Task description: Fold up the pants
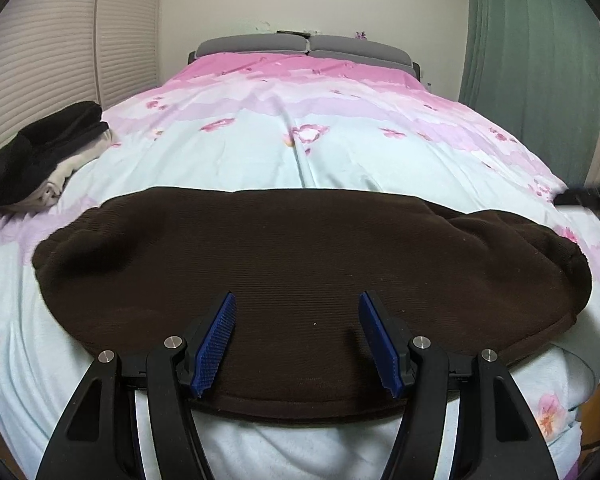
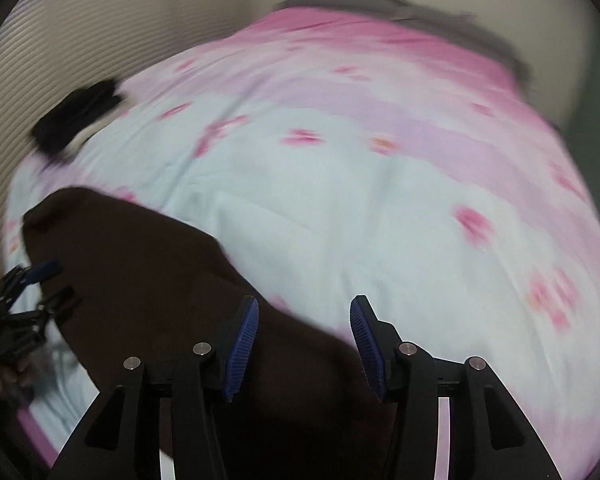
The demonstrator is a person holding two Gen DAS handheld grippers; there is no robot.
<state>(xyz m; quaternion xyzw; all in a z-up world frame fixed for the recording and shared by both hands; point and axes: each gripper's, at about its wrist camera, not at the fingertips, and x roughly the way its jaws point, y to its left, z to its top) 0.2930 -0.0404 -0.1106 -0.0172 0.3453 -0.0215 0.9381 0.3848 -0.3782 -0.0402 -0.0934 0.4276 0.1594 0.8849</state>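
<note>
Pink-and-blue floral bedding [image 1: 300, 152] covers the bed, and the brown pants [image 1: 300, 264] lie flat across its near edge. Beyond the pants' left end sits a pile of dark clothes [image 1: 40, 152]. Left tongs [image 1: 298, 344] hover over the pants, spread wide and empty. Right tongs [image 2: 304, 348] gape empty above the pants' right end.
</note>
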